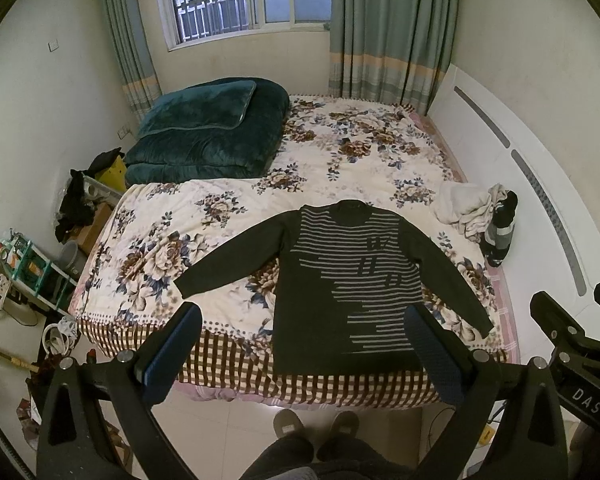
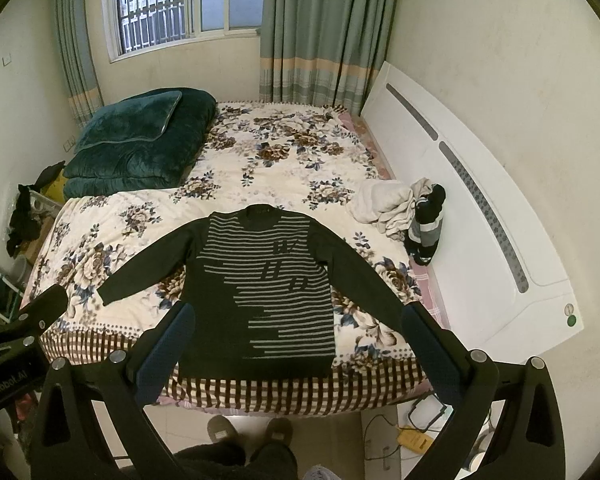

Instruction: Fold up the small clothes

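Note:
A dark long-sleeved sweater (image 1: 332, 280) with grey stripes lies flat on the floral bedspread (image 1: 220, 208), sleeves spread, hem at the near edge of the bed. It also shows in the right wrist view (image 2: 260, 288). My left gripper (image 1: 304, 320) is open and empty, held above the near edge of the bed in front of the sweater's hem. My right gripper (image 2: 298, 320) is open and empty at the same height, just to the right. Neither touches the sweater.
A folded dark green quilt (image 1: 212, 132) lies at the bed's far left. A heap of light and striped clothes (image 1: 476, 212) sits at the right edge by the white headboard (image 1: 540, 200). Clutter and shelves stand on the left floor (image 1: 32, 264). My slippered feet (image 1: 316, 424) stand by the bed.

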Tool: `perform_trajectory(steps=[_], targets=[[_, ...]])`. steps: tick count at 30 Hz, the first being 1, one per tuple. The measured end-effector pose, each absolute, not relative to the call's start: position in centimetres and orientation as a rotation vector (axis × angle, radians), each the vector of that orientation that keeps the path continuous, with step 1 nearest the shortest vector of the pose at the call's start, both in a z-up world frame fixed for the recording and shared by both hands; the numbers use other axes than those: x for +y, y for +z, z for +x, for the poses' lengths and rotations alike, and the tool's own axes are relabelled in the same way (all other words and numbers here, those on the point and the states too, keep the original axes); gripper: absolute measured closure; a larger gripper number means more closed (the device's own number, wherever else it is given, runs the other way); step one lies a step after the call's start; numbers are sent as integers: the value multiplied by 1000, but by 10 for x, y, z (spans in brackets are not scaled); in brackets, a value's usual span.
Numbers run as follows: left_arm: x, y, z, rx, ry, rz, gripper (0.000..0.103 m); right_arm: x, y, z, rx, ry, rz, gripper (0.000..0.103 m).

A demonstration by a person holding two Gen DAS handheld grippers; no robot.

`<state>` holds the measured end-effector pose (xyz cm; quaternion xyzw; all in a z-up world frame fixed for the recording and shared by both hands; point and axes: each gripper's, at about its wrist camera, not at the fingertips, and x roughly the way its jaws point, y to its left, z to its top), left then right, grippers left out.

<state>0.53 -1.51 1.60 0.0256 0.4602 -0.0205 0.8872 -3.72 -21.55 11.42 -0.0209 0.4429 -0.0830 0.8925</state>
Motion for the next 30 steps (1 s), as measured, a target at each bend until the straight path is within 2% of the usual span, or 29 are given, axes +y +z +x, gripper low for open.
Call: perform_trajectory(steps=[30], targets=[[-18,26,15,951,-48,42,0,-213,113,-39,913,-174,-45,0]])
